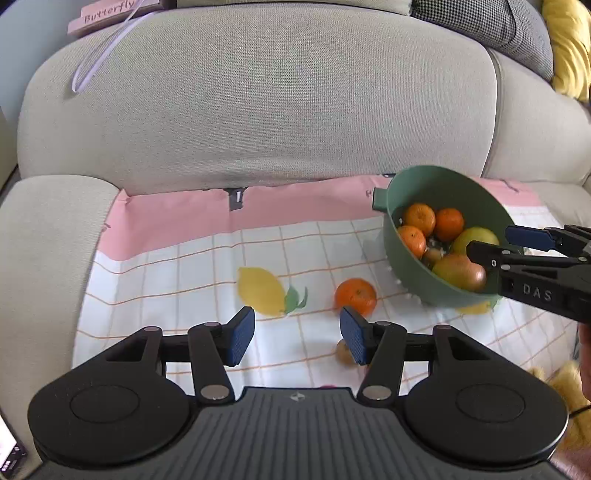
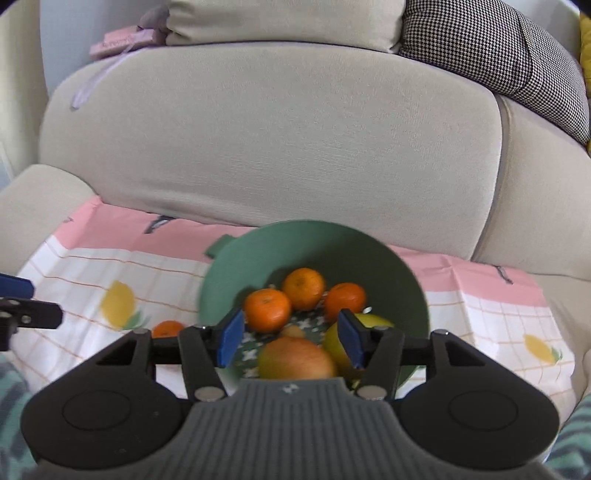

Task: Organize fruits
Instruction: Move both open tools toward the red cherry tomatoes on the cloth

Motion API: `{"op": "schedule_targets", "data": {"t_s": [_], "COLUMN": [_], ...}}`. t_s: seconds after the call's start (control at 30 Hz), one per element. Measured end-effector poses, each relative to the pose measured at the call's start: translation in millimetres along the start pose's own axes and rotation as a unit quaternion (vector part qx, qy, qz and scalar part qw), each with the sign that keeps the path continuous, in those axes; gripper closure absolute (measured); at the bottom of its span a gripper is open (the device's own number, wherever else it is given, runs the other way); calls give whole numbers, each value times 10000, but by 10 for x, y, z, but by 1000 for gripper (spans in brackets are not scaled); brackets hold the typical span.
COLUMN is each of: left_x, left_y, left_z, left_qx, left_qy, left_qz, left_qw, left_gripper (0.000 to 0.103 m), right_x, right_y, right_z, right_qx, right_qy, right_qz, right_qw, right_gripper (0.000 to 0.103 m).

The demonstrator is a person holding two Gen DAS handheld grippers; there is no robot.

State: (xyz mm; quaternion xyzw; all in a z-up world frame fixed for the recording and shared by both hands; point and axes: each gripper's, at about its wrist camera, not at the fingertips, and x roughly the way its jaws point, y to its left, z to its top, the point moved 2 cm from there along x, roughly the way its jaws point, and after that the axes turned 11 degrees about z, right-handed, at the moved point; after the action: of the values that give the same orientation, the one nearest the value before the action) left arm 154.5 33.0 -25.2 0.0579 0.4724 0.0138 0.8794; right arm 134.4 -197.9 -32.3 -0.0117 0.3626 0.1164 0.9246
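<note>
Orange, firm round mandarin (image 1: 355, 296) left of the green plastic bowl (image 1: 413, 184) should roll easily; grip its middle. Left gripper (image 1: 297, 334) and right gripper (image 2: 291, 338) stand half-open, holding nothing.

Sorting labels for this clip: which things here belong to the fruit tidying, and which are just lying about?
Part of the job:
green bowl holding fruit
loose orange on the cloth
small brownish fruit by the left claw
right claw, over the bowl

Just lying about:
pink Butterfly book
houndstooth cushion
</note>
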Motion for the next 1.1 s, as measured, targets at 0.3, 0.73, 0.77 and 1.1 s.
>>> {"op": "schedule_targets", "data": {"t_s": [0.3, 0.73, 0.77, 1.1], "left_x": [-143, -78, -56, 155], "left_y": [84, 149, 152, 108], "left_z": [-272, -588, -601, -642], "left_qx": [205, 108, 84, 155], "left_qy": [96, 249, 276, 460], "left_qz": [-32, -671, -701, -694], "left_qw": [9997, 9974, 9971, 9964], "left_gripper": [40, 39, 39, 39], "right_x": [-97, -37, -26, 146], "right_y": [414, 876, 900, 990], "right_z": [-282, -683, -711, -904], "right_qx": [2, -621, -693, -1233], "right_qy": [167, 430, 435, 565], "right_qz": [441, 573, 571, 382], "right_qw": [9989, 9955, 9950, 9900], "right_gripper": [47, 44, 44, 42]}}
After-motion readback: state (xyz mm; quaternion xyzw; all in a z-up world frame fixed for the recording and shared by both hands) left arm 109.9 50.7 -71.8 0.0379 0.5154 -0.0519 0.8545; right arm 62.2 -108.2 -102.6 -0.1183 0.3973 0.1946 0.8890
